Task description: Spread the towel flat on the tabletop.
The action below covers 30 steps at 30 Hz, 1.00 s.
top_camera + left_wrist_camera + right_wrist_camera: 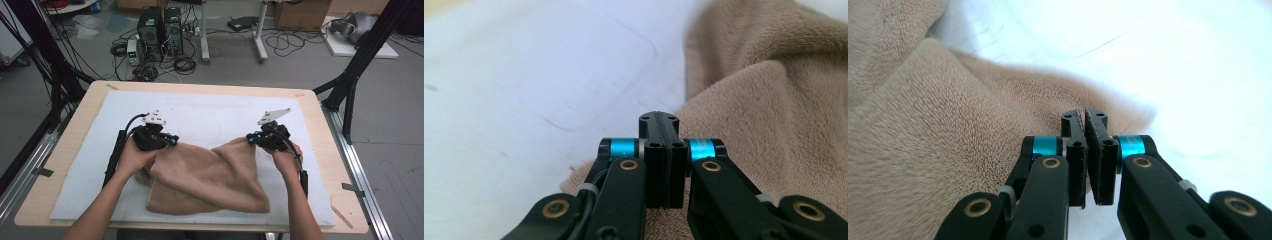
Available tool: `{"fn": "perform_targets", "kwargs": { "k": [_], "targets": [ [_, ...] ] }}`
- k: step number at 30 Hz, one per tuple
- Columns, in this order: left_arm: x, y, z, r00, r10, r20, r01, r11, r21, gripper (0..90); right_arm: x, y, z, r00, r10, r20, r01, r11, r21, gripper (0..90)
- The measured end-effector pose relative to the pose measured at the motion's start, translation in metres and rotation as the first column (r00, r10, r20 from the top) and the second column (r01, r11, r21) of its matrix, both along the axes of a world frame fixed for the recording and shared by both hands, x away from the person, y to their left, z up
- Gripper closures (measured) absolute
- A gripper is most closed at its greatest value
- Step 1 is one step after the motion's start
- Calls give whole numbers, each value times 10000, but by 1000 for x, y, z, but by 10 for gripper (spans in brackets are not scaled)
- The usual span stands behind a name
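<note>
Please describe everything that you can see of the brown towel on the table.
The towel is tan and fluffy, like soft fleece or terry. It lies loosely folded and rumpled on the white mat, near the table's front edge. Its two far corners are raised slightly. The left gripper is at one corner and the right gripper at the other, both with jaws closed. Whether cloth is pinched between them is hard to tell.
</note>
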<state>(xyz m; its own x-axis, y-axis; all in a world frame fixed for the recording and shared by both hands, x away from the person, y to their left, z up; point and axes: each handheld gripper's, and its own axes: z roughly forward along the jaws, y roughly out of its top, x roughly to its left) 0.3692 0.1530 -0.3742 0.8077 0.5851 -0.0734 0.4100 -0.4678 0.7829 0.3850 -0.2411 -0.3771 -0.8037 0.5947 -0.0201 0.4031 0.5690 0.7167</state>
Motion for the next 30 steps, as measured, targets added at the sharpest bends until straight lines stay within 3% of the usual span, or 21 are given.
{"fn": "perform_targets", "kwargs": {
  "k": [3,5,6,10,11,16,17,19,21,23,25,30],
  "targets": [
    [-7,2,13,9962,319,808,-298,9992,-267,897,-5,-8,9,9997,-141,221,137,9998,160,875],
    [-14,2,16,9947,246,998,-227,9995,-208,897,-12,-13,12,9995,-147,285,145,9999,49,874],
    [-19,2,16,9953,27,971,-30,10000,32,896,-16,-15,11,9994,-135,307,136,9999,-39,874],
    [-40,1,4,9965,-734,404,704,9950,712,896,-34,-20,-6,9995,254,-200,-259,9993,-272,871],
    [-47,1,0,9953,-945,189,928,9928,751,896,-44,-21,-18,9977,428,-517,-445,9985,-322,869],
    [-74,5,-19,9825,-1684,-794,1751,9807,865,898,-59,-23,-35,9941,618,-887,-637,9978,-188,868],
    [-75,7,-21,9789,-1806,-953,1877,9796,716,898,-61,-24,-38,9932,681,-946,-695,9975,-113,867],
    [-76,10,-20,9785,-1810,-987,1874,9805,595,897,-64,-24,-42,9903,797,-1140,-815,9966,-107,863],
    [-73,13,-16,9782,-1799,-1035,1831,9828,222,894,-65,-24,-41,9893,870,-1168,-890,9960,-123,856],
    [-69,15,-9,9821,-1666,-878,1673,9859,5,847,-64,-25,-37,9904,843,-1094,-857,9963,-87,838],
    [-63,16,1,9849,-1589,-691,1581,9873,-159,782,-59,-28,-22,9934,785,-835,-772,9968,187,801],
    [-45,13,24,9937,-1119,72,1121,9929,-395,729,-48,-29,-8,9975,489,-506,-479,9986,222,742]
  ]
}}
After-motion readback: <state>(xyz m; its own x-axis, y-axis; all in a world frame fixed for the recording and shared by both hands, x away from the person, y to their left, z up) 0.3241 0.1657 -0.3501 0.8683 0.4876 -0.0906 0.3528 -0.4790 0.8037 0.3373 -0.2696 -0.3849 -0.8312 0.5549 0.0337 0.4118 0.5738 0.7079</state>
